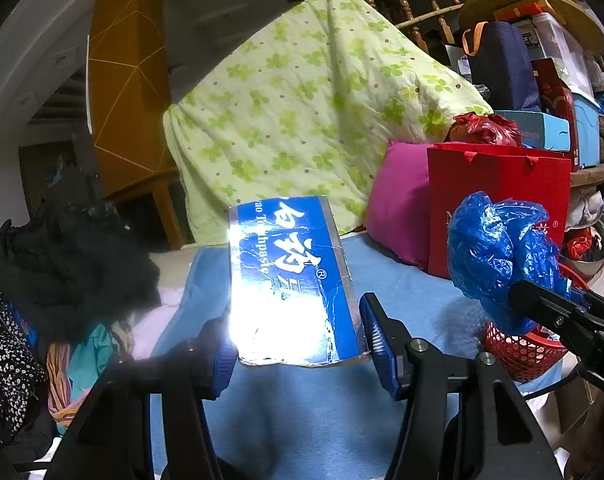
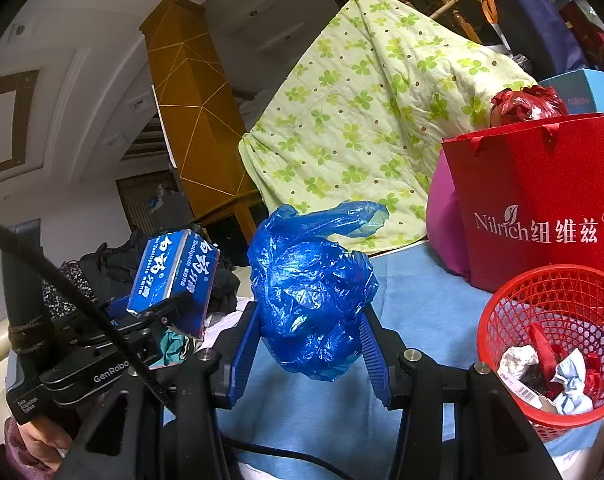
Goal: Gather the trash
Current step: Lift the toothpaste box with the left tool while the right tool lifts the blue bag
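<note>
Clamped in the left gripper [image 1: 298,344] is a flattened blue toothpaste box [image 1: 292,280], white-lettered and glaring with reflected light. A crumpled blue plastic bag [image 2: 312,300] is pinched by the right gripper [image 2: 310,356], held above the blue cloth [image 2: 422,312] beside the red mesh basket [image 2: 502,316].

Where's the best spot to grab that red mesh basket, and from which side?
Take the red mesh basket by its top rim, coming down from above with one finger inside and one outside. It stands upright and open, and the rim is its only thin firm edge. Use the near rim: the red paper bag stands close behind. Both hand-held grippers are full.
</note>
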`<state>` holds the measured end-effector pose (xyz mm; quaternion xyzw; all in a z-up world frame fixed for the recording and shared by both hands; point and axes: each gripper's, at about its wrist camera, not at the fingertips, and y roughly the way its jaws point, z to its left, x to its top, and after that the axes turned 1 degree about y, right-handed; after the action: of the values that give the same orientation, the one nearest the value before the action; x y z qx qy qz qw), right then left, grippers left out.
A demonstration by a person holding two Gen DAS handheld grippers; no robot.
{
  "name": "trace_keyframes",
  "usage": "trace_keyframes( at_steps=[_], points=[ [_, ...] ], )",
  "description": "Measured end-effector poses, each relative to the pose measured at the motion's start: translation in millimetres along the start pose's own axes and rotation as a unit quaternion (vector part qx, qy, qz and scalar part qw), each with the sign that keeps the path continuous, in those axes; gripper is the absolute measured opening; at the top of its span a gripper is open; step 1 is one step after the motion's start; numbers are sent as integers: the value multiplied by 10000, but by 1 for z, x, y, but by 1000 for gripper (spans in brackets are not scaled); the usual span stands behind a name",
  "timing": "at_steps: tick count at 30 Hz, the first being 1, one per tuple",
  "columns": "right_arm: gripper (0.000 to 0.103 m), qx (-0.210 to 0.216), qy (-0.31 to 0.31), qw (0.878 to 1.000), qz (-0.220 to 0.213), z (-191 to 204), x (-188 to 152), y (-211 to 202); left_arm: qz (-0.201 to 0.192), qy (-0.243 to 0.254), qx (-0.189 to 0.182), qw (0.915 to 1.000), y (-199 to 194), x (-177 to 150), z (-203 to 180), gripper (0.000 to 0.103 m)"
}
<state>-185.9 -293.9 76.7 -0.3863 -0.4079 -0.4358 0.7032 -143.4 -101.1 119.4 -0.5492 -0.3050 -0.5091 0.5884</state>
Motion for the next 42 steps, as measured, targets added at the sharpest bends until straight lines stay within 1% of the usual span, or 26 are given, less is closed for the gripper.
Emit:
trace_keyframes(
  at_steps=[21,28,42],
  points=[
    [51,-92,166,9998,-116,10,-5,-13,-1,208,-71,9998,0,6,-18,59],
    [51,-161,246,9994,-171,10,-9,-20,1,310,-145,9994,-2,5,-17,59],
    [51,-314,426,9982,-286,9,-13,-38,2,520,-289,9982,-5,5,-27,59]
  ],
)
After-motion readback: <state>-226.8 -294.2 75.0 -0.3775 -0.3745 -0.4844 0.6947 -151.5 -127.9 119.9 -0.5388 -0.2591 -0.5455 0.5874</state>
